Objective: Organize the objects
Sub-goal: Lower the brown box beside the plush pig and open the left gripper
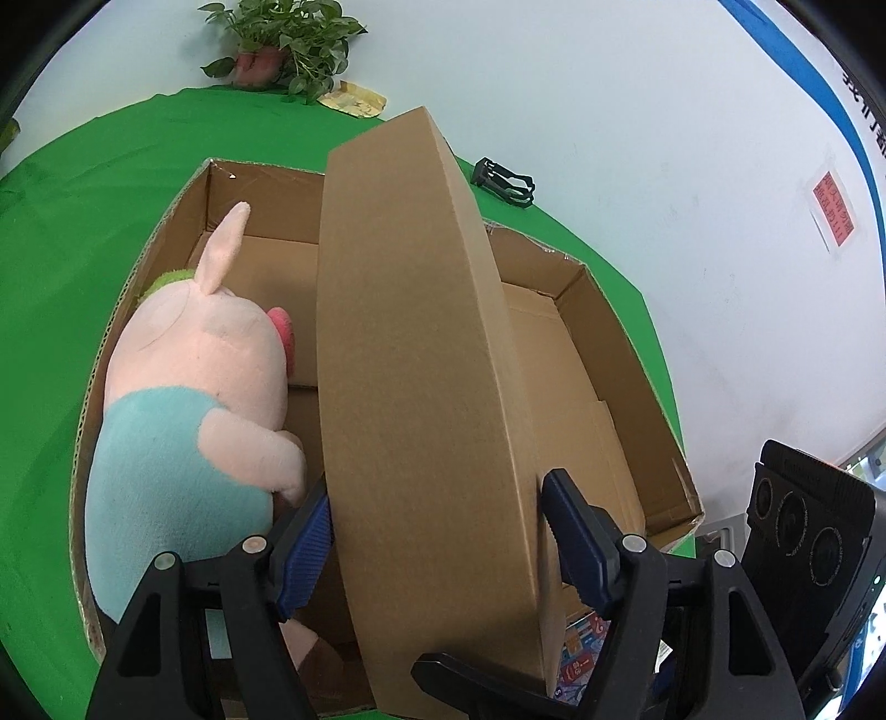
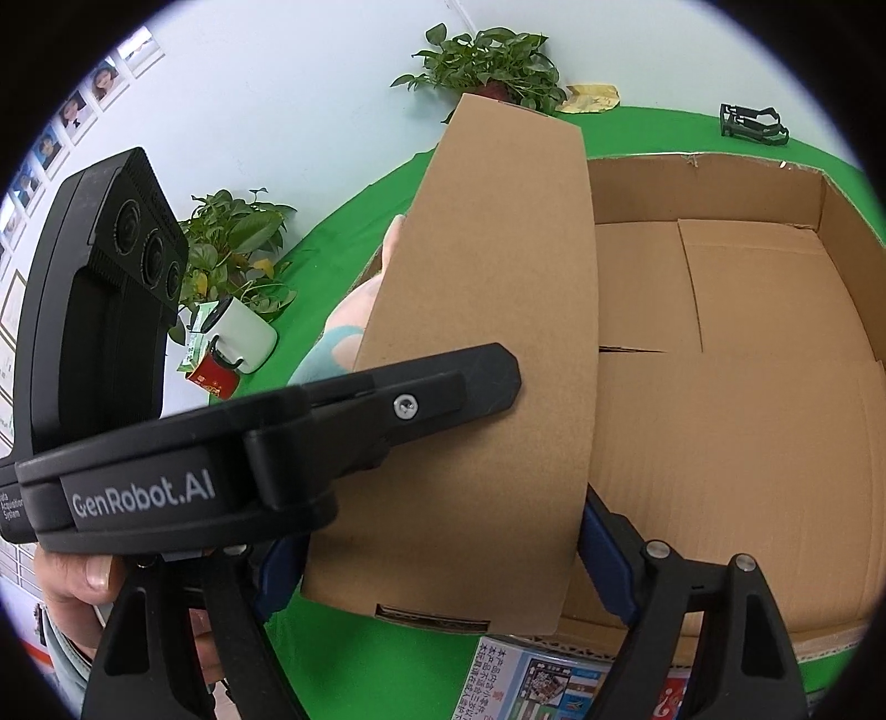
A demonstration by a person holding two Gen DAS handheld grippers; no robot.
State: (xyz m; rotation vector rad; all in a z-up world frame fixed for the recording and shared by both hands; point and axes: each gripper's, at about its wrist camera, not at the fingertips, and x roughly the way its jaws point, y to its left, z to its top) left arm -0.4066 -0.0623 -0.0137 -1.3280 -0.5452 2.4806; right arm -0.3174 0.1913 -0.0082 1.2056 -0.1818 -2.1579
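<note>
grippers both clench one flat cardboard box [image 1: 421, 387]: left gripper [image 1: 437, 531] and right gripper [image 2: 443, 559] grasp its near end, tilted over the open carton [image 2: 747, 443]. plush pig [image 1: 188, 399] lies at nine o'clock inside; lowering carelessly could pinch it or snag the carton wall. green surface [image 1: 83, 221] beneath, potted plant [image 1: 277, 39] at twelve, white wall behind.

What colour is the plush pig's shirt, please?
Light blue on the plush pig, clearest in the left wrist view.
</note>
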